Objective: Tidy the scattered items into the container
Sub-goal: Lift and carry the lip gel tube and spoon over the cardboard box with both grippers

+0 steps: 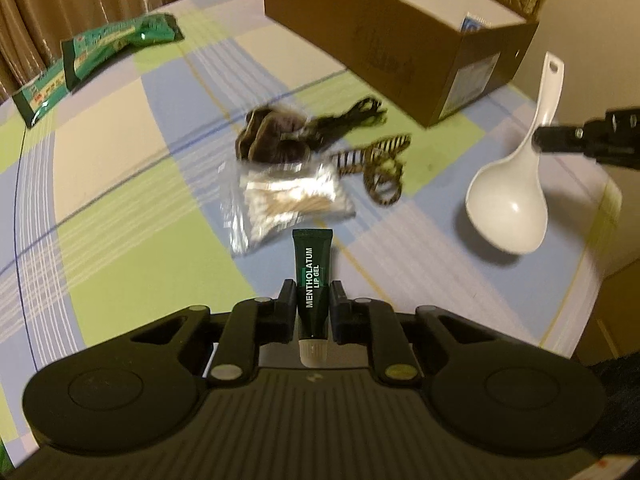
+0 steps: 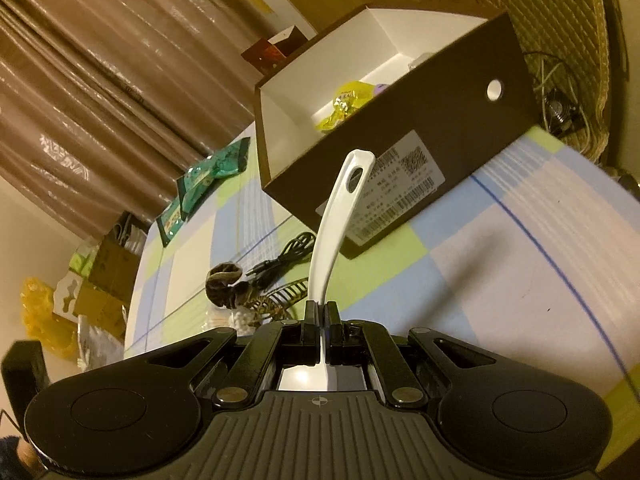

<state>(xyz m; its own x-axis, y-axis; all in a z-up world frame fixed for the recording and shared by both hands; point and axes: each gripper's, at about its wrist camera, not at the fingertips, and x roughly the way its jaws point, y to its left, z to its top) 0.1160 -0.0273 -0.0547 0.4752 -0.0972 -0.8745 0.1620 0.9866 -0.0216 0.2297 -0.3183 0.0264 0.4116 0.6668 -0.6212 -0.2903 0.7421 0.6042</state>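
Note:
My left gripper [image 1: 313, 292] is shut on a dark green lip gel tube [image 1: 313, 276], cap toward the camera, lifted above the checked tablecloth [image 1: 120, 240]. A white plastic rice spoon [image 2: 340, 220] is clamped by its handle in my shut right gripper [image 2: 321, 308]; in the left wrist view the spoon [image 1: 508, 204] hangs off the table with the right gripper [image 1: 538, 136] on its handle. The brown cardboard box [image 1: 380, 36] stands at the back; in the right wrist view the box [image 2: 440, 120] is open and holds a yellow wrapper [image 2: 344, 106].
A bag of cotton swabs [image 1: 280, 200], a dark scrunchie [image 1: 272, 136], a black cable [image 1: 356, 114] and a striped hair claw [image 1: 380, 168] lie mid-table. Green snack packets [image 1: 100, 52] sit far left. The table edge curves at the right.

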